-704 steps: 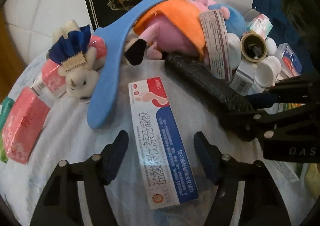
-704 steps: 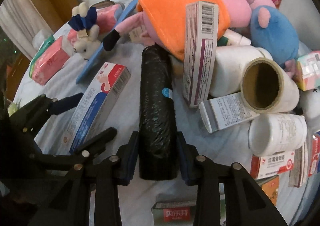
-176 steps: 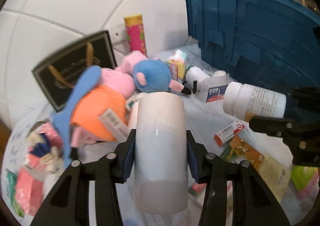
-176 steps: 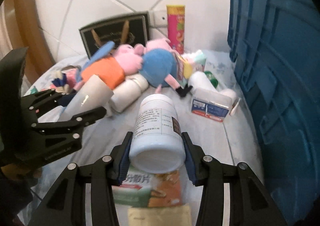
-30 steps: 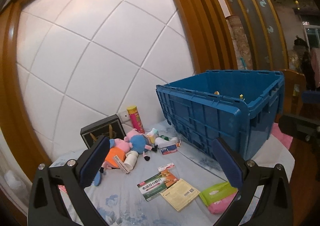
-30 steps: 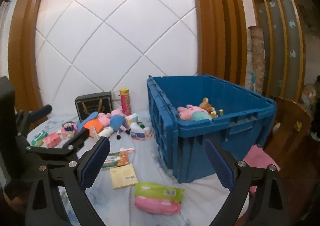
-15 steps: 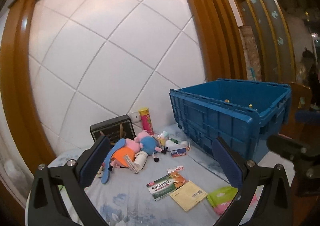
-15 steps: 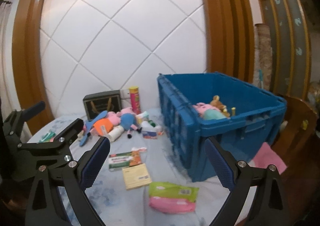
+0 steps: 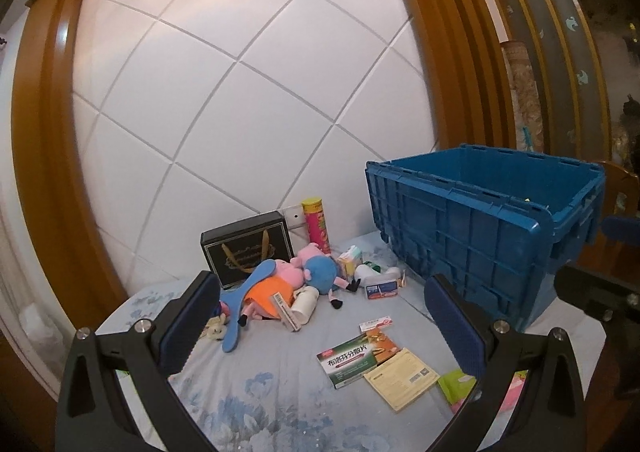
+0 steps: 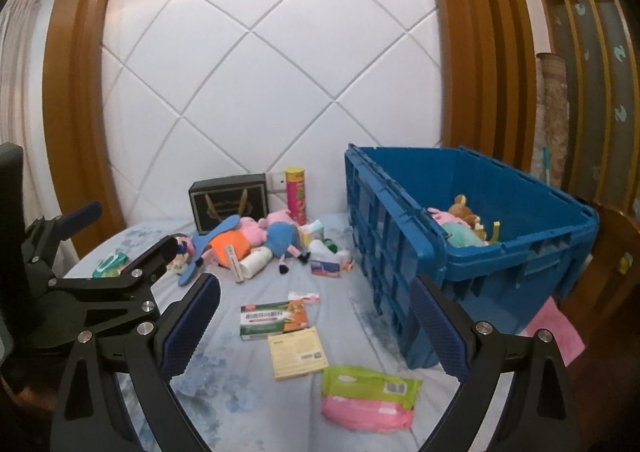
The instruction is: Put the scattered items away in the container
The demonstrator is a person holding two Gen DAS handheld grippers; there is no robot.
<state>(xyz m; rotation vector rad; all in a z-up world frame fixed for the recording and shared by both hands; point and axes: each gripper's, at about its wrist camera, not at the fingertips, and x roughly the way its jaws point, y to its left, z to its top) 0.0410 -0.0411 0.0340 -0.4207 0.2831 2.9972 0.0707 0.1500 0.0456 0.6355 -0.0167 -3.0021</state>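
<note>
The blue crate (image 9: 480, 228) stands at the right of the table; in the right wrist view it (image 10: 476, 236) holds plush toys (image 10: 460, 226). Scattered items lie left of it: a pile of pig plush toys (image 9: 288, 276) (image 10: 256, 236), a blue shoehorn (image 9: 244, 304), a white roll (image 9: 304, 302), a green medicine box (image 9: 350, 362) (image 10: 274, 318), a yellow packet (image 9: 402, 378) (image 10: 298, 350) and a green-pink wipes pack (image 10: 370, 396). My left gripper (image 9: 320, 328) is open and empty, high above the table. My right gripper (image 10: 316, 328) is open and empty too.
A black gift box (image 9: 248, 248) and a yellow-pink can (image 9: 316, 226) stand by the white tiled wall. Small boxes and a bottle (image 9: 378, 280) lie beside the crate. Green and pink packs (image 10: 112, 262) lie at the table's left edge. A wooden chair (image 10: 612, 252) stands right of the crate.
Both grippers stay open and empty. Both views have shifted slightly, so the table and crate sit a little differently in frame.
</note>
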